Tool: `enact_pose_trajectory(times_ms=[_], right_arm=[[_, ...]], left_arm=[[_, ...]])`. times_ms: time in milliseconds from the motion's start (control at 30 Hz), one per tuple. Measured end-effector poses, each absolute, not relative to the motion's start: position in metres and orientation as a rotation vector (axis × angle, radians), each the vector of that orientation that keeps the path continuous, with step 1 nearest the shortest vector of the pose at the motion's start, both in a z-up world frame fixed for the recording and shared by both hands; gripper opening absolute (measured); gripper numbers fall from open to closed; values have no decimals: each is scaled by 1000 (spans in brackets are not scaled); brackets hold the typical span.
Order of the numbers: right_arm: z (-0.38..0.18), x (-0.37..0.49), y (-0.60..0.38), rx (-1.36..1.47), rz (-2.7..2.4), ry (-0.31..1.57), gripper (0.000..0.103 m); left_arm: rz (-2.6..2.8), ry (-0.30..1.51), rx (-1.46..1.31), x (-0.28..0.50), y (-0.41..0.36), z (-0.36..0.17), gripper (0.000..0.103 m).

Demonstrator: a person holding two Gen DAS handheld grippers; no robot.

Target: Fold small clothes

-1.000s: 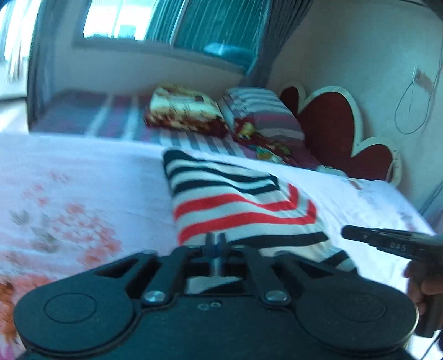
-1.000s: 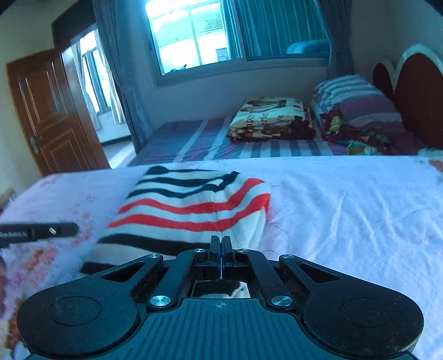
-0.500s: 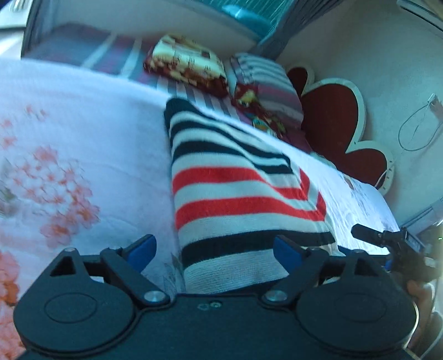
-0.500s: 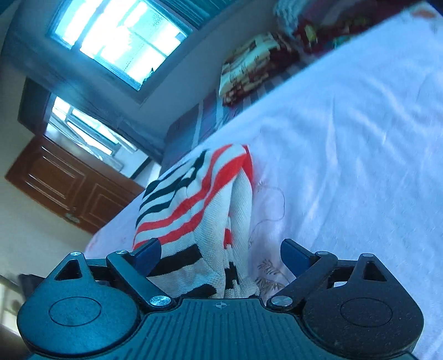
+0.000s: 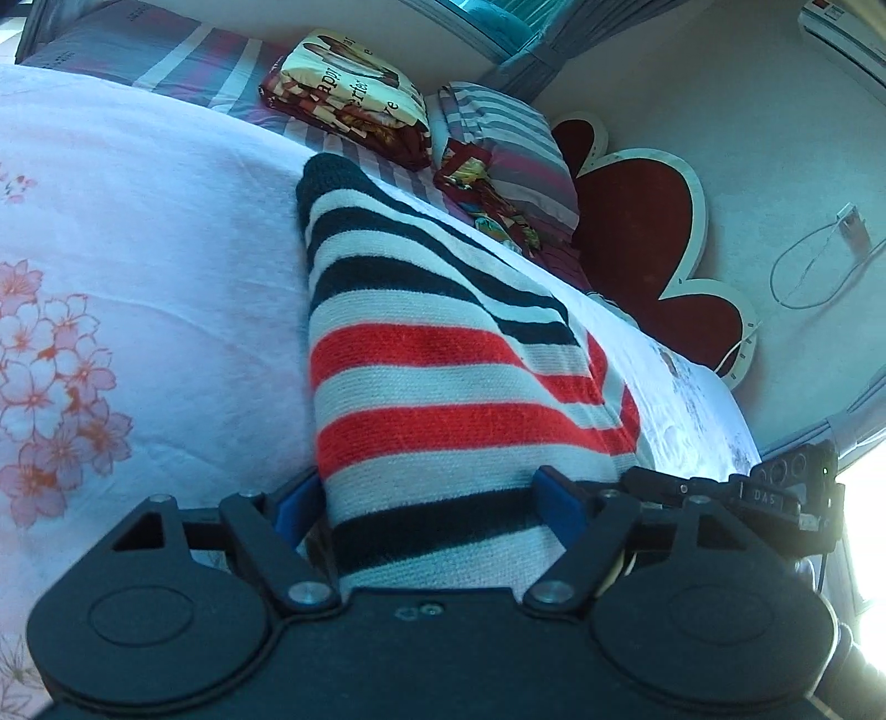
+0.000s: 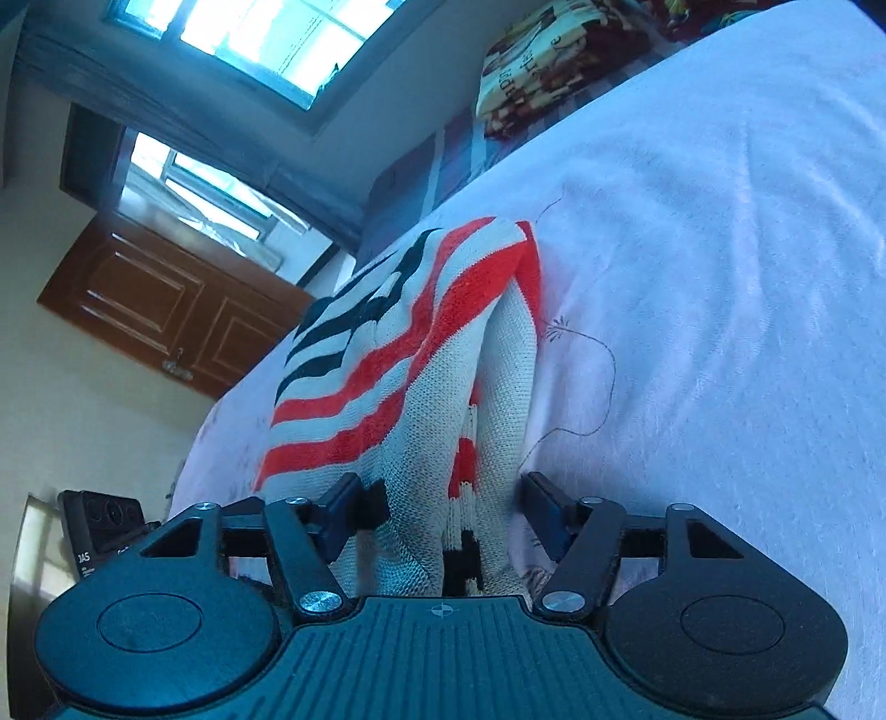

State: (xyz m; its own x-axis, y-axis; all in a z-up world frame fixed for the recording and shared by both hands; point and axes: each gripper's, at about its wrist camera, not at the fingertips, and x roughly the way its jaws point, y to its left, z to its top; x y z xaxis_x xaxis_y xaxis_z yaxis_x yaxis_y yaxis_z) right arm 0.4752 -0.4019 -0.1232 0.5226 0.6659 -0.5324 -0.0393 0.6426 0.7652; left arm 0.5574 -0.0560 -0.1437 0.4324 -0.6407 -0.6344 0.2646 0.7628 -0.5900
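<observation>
Left gripper (image 5: 426, 507) and right gripper (image 6: 440, 512) both straddle the near end of the folded sweater (image 5: 443, 360). Jaws have just been closing, halfway, pads not clearly pinching yet. Sweater lies mid-bed (image 5: 138, 249), long axis running away from both. Chunky striped knit, soft, layered; sheet smooth, floral-printed.

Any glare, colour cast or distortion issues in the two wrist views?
Left wrist: blown-out glare at the lower right edge, bluish cast, fisheye bends the pink floral bedsheet; red, white and navy striped knit garment sharp. Right wrist: overexposed window, horizon strongly tilted, garment sharp.
</observation>
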Motion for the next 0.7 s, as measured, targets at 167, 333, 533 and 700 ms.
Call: enact_pose_trajectory(times_ms=[167,333,533,700], right_arm=[[-120,484,-393,737,473,947,65],[-106,484,-369,584,425,953,55],[-117,493,-373,677,439,944,56],[-100,483,-346,482,387,912,37]], left_arm=[[-593,971,-430,559,-58,-143,80],[-591,971,-392,555,-61,-138,79],[-581,971,-387,557,-68,-138,80],[-571,948,-321,552,-77,-133,68]])
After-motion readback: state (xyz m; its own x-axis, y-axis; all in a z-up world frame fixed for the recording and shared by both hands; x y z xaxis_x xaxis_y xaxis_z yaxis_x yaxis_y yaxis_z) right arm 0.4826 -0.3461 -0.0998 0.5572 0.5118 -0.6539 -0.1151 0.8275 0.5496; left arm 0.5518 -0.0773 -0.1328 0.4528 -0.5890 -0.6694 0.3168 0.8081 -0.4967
